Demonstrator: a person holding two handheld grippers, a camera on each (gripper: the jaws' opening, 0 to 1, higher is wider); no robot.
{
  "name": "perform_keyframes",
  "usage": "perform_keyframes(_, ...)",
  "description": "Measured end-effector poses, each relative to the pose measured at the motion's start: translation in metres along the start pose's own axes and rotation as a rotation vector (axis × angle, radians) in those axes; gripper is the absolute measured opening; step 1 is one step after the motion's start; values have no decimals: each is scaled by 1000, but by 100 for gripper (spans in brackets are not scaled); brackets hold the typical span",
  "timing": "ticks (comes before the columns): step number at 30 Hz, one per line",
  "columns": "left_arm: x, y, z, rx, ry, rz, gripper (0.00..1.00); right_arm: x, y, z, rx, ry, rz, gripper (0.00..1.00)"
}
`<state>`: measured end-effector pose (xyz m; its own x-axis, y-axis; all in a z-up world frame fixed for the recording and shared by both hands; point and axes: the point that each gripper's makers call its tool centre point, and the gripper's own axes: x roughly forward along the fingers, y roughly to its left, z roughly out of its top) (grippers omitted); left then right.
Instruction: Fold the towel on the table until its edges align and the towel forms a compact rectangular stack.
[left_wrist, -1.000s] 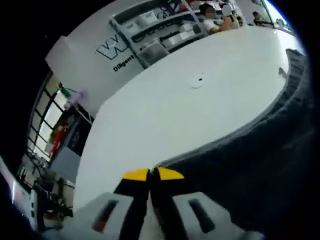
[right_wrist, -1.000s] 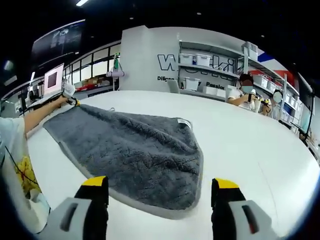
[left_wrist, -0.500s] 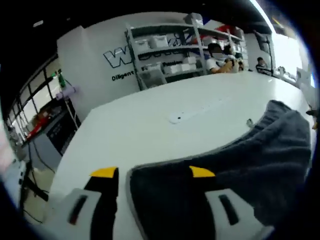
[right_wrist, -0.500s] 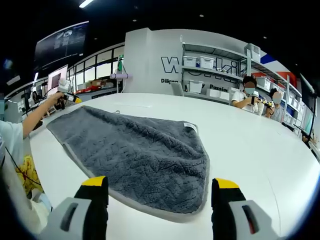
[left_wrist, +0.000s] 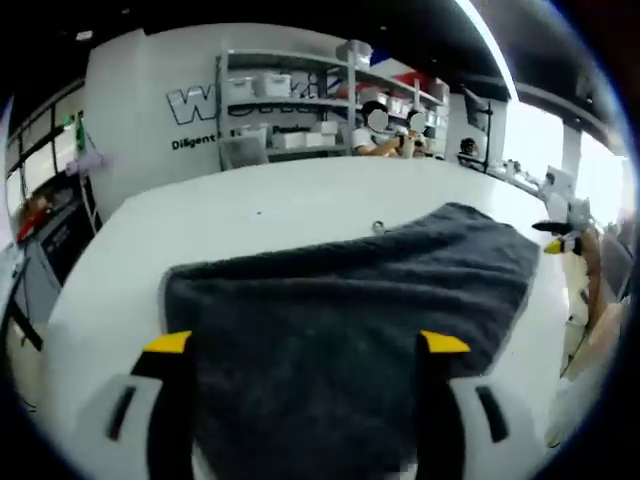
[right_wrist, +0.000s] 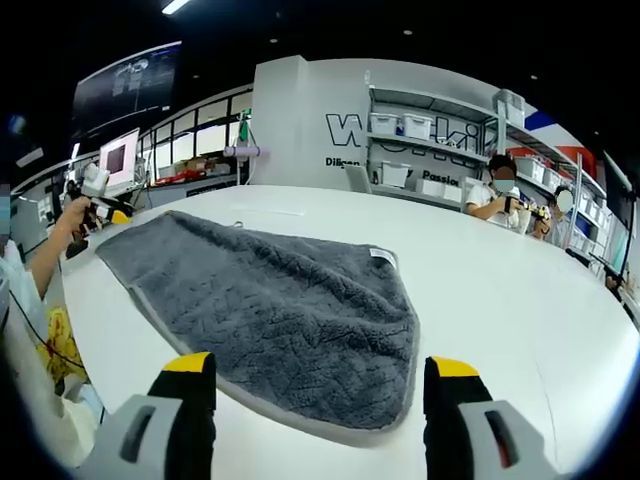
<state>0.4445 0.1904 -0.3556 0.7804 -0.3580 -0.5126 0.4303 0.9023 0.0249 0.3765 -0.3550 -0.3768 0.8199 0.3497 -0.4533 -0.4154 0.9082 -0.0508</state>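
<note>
The grey towel is seen spread flat on the white tabletop, w/ a light-trimmed edge and a small white tag at its far side in the right gripper view. In the left gripper view the left gripper is held low over the near end of the towel, its yellow-tipped fingers set wide apart w/ nothing between them but the fabric lying below; no contact w/ the cloth can be made out. In the right gripper view the right gripper is held level just short of the towel's near corner, fingers likewise spread wide and empty, bare tabletop under them. The left gripper is also picked up at the left edge of the right gripper view, carried in a person's hand w/ the forearm stretched toward the towel's far corner; the opp. unit is seen at the right of the left gripper view, beyond the towel's far corner, held up off the tabletop. A light sleeve w/ a yellow print is seen at lower left of the right gripper view. Behind the tabletop, shelving w/ white bins is set against a wall w/ lettering, and seated people are visible at the far side.
</note>
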Motion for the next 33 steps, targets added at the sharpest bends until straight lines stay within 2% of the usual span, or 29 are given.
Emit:
perform_keyframes(4, -16, -16, -8, 20, -2, -11, 99, 4, 4, 3, -7, -1, 13, 90)
perform_keyframes(6, -24, -24, -11, 14, -12, -36, 99, 5, 7, 4, -11, 1, 22, 90)
perform_keyframes(18, -64, -46, -45, 32, 8, -50, 99, 9, 10, 11, -37, 19, 43, 93)
perform_keyframes(25, -67, -49, -75, 5, 55, -60, 99, 9, 10, 9, -42, 37, 48, 94)
perform_keyframes(33, -68, -45, -83, -26, 55, -56, 99, 10, 8, 10, -43, 47, 50, 94)
